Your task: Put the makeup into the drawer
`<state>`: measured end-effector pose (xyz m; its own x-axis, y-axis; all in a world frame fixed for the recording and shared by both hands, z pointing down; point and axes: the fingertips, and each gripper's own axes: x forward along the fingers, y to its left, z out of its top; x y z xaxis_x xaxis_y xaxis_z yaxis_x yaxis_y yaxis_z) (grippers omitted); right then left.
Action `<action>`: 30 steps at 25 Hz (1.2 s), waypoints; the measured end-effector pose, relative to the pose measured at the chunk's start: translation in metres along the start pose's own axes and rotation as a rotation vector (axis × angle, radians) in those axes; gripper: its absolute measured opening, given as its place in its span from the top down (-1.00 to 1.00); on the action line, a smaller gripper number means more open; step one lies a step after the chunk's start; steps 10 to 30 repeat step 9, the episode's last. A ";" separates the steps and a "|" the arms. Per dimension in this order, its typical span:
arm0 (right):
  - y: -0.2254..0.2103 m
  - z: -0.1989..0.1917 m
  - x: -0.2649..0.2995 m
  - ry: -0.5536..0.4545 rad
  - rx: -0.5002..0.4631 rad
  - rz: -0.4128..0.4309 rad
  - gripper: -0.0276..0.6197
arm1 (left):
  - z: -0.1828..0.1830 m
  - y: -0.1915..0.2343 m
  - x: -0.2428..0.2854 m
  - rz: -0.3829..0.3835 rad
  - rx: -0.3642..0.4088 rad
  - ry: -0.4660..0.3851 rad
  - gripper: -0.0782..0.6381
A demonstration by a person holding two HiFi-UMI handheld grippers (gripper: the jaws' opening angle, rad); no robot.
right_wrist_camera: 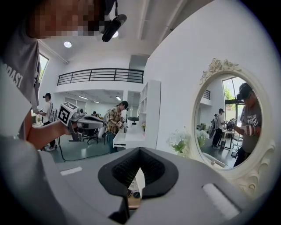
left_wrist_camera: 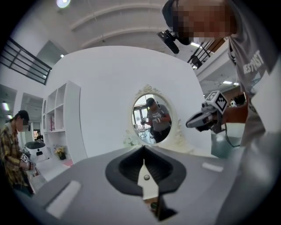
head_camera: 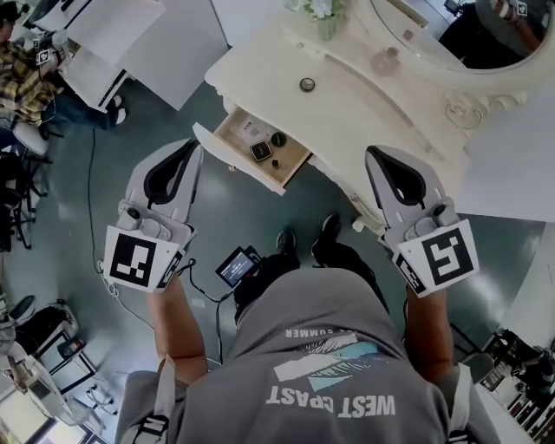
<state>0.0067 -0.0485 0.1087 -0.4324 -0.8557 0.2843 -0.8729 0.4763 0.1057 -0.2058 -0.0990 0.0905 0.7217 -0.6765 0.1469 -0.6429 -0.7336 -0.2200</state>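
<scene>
The white dressing table [head_camera: 364, 113] has its wooden drawer [head_camera: 234, 130] pulled open, with several small makeup items inside, among them a black square compact [head_camera: 261, 151] and a dark round pot [head_camera: 278, 139]. A small round item [head_camera: 307, 84] lies on the tabletop, with a pink bottle [head_camera: 385, 61] further right. My left gripper [head_camera: 194, 147] hangs in the air left of the drawer, shut and empty. My right gripper [head_camera: 373, 153] hovers right of the drawer, also shut with nothing in it. Both gripper views show the jaws [left_wrist_camera: 144, 148] [right_wrist_camera: 139, 150] met, pointing about level at the oval mirror [left_wrist_camera: 153, 118].
A vase of white flowers [head_camera: 325, 16] stands at the table's back. A person in a plaid shirt [head_camera: 22, 78] works at white desks [head_camera: 113, 35] far left. A cable [head_camera: 94, 199] runs over the green floor, and a small screen device [head_camera: 237, 264] shows near my feet.
</scene>
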 end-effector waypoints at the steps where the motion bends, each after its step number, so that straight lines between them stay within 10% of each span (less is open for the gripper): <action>1: 0.001 0.001 -0.004 -0.001 0.000 -0.003 0.91 | 0.002 -0.002 -0.003 -0.002 -0.001 -0.002 0.78; 30: 0.006 0.001 -0.028 0.000 0.002 -0.029 0.91 | 0.017 -0.016 -0.019 -0.014 0.007 -0.025 0.78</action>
